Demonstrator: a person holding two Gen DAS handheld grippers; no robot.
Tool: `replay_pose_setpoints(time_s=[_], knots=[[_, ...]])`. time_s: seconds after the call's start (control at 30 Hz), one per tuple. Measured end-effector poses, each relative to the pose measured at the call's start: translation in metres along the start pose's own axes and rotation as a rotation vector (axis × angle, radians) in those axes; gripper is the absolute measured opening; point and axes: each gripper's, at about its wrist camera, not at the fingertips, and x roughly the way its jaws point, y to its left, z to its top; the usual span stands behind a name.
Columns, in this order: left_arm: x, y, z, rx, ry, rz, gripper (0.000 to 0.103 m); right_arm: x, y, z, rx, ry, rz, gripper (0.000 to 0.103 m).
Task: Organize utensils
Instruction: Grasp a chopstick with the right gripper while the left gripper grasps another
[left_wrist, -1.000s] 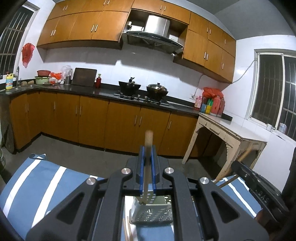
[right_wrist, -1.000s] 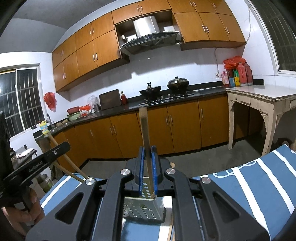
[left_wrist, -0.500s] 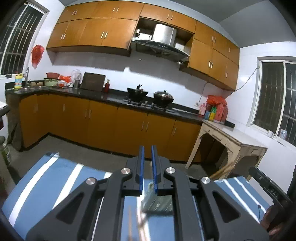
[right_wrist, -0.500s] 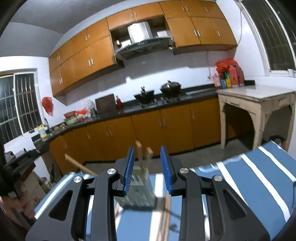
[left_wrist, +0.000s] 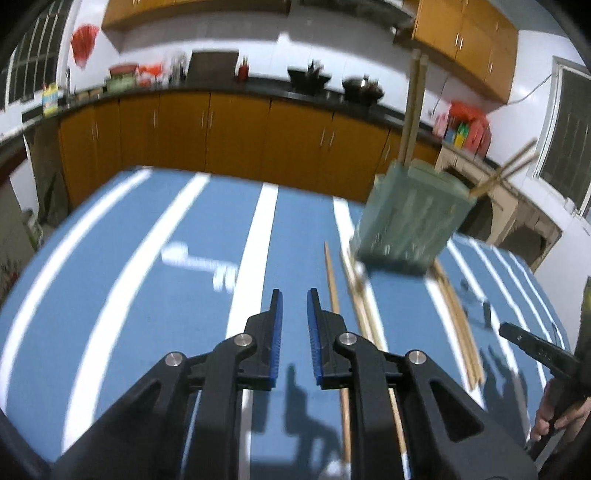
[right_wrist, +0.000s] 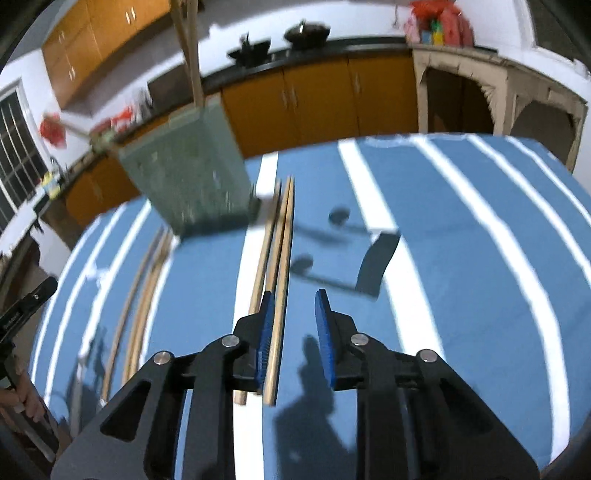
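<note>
Both wrist cams look fwd and down over a striped cloth (left_wrist: 303, 229), close. Shared: green holder (left_wrist: 410, 218), upper right in left view, upper left in right view (right_wrist: 184, 177).

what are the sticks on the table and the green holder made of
The chopsticks look like bare wood or bamboo: pale tan, matte, no gloss. The utensil holder seems to be plastic, a dull grey-green with slots in its wall, though motion blur leaves that uncertain.

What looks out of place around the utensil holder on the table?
Several chopsticks lie loose on the striped cloth beside the green holder, not inside it. Two chopsticks stand inside it. Blur hides finer detail.
</note>
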Motion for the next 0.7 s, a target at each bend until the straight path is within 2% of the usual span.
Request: replay_pose_setpoints(time_s=[0.3, 0.4, 0.6, 0.7], knots=[[0.017, -0.011, -0.019, 0.026, 0.084, -0.043, 0.018, 0.027, 0.016, -0.006, -0.066, 0.066, -0.018, 0.017], [0.02, -0.017, -0.02, 0.038, 0.1, -0.057, 0.018, 0.034, 0.018, -0.008, -0.092, 0.083, -0.053, 0.014], [0.03, -0.029, -0.024, 0.058, 0.136, -0.092, 0.018, 0.035, 0.022, -0.014, -0.132, 0.077, -0.072, 0.013], [0.034, -0.035, -0.027, 0.073, 0.151, -0.107, 0.018, 0.035, 0.022, -0.015, -0.148, 0.069, -0.1, 0.008]])
